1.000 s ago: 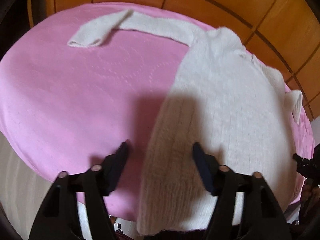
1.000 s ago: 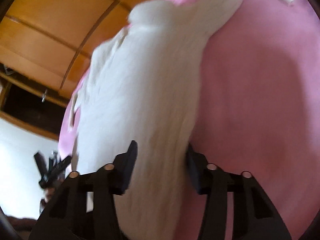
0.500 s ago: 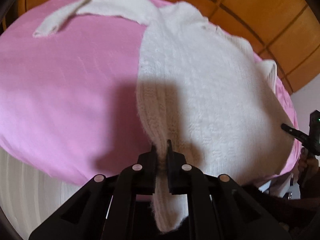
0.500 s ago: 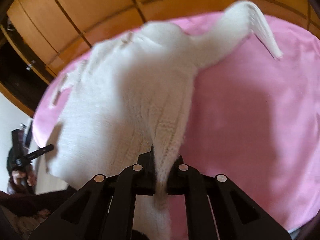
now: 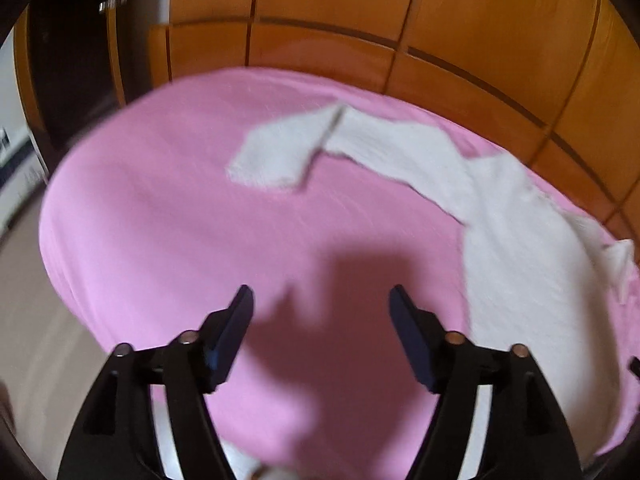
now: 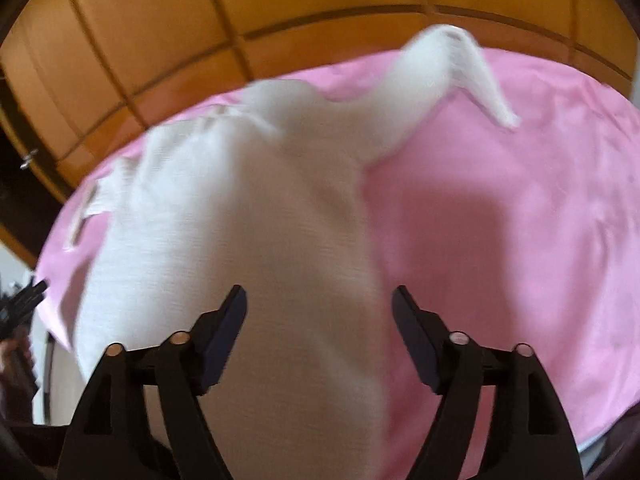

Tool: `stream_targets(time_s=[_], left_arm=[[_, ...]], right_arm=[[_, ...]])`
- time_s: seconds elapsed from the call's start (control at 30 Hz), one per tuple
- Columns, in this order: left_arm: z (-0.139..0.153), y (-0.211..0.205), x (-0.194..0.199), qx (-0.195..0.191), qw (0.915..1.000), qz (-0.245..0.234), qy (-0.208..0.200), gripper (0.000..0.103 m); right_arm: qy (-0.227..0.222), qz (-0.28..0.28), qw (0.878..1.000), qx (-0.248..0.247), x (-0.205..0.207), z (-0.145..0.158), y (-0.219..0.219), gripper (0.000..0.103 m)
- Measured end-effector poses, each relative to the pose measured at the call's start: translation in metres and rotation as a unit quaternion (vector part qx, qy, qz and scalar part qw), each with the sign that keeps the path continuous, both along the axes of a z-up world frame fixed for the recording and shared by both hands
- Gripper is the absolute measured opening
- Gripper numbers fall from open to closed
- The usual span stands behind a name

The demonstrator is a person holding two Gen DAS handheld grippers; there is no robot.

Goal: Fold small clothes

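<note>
Fingers on both grippers gape wide, holding nothing; grip the fluffy white knitted sweater's sleeve by its cuff and fold inward.

bare pink sheet left, sweater right

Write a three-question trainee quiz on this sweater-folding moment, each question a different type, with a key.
1. True or false: the left gripper is clamped on the white knitted sweater.
2. Multiple choice: what lies between the right gripper's open fingers? A) bare pink cloth B) the sweater's body C) a wooden panel
3. Fill in: the sweater's long sleeve stretches across the pink cloth-covered surface with its end folded ____ on itself.

Key: 1 false, its fingers are apart over bare pink cloth; 2 B; 3 back.
</note>
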State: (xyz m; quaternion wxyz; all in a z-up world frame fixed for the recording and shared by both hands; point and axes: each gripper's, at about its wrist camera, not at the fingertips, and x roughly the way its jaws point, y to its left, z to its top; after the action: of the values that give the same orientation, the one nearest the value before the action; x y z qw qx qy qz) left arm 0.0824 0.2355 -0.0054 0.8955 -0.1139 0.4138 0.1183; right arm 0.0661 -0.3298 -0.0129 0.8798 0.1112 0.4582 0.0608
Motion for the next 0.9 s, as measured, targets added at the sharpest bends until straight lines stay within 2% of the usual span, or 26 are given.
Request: stream_targets(time_s=[0.13, 0.2, 0.27, 0.3, 0.37, 0.4, 0.43, 0.47, 0.57, 0.67, 0.83, 0.9], left_arm=[[-0.012, 0.011, 0.048, 0.040, 0.9990, 0.000, 0.021, 0.075], [-0.020, 0.015, 0.070, 0.066, 0.9975, 0.006, 0.026, 0.075], [-0.034, 0.023, 0.099, 0.086, 0.9950, 0.015, 0.049, 0.073], [-0.037, 0.025, 0.107, 0.090, 0.9941, 0.021, 0.057, 0.068], [-0.052, 0.035, 0.127, 0.090, 0.9923, 0.024, 0.082, 0.033], [-0.055, 0.043, 0.134, 0.087, 0.9921, 0.028, 0.086, 0.028], [-0.052, 0.050, 0.136, 0.076, 0.9935, 0.032, 0.079, 0.008], [-0.047, 0.056, 0.136, 0.065, 0.9943, 0.035, 0.077, 0.005], [-0.025, 0.081, 0.125, 0.021, 0.9969, 0.051, 0.055, 0.005], [-0.004, 0.119, 0.109, -0.023, 0.9953, 0.084, 0.042, 0.004], [0.012, 0.187, 0.084, -0.078, 0.9835, 0.157, 0.045, 0.004], [0.012, 0.205, 0.085, -0.088, 0.9789, 0.175, 0.060, 0.004]], right_arm=[[0.002, 0.065, 0.998, 0.005, 0.009, -0.010, 0.060, 0.076], [0.021, 0.093, 0.995, 0.019, 0.015, -0.022, 0.088, 0.076], [0.035, 0.109, 0.993, 0.016, 0.018, -0.033, 0.110, 0.076], [0.040, 0.114, 0.993, 0.019, 0.017, -0.037, 0.118, 0.076], [0.050, 0.115, 0.992, 0.020, 0.020, -0.046, 0.128, 0.076], [0.051, 0.112, 0.992, 0.019, 0.021, -0.049, 0.130, 0.076], [0.051, 0.109, 0.992, 0.020, 0.022, -0.051, 0.131, 0.076], [0.052, 0.106, 0.993, 0.023, 0.023, -0.053, 0.130, 0.077], [0.052, 0.106, 0.993, 0.025, 0.025, -0.057, 0.127, 0.077], [0.051, 0.110, 0.992, 0.023, 0.029, -0.059, 0.130, 0.078], [0.043, 0.114, 0.992, 0.019, 0.027, -0.059, 0.132, 0.083], [0.041, 0.112, 0.993, 0.021, 0.026, -0.060, 0.132, 0.083]])
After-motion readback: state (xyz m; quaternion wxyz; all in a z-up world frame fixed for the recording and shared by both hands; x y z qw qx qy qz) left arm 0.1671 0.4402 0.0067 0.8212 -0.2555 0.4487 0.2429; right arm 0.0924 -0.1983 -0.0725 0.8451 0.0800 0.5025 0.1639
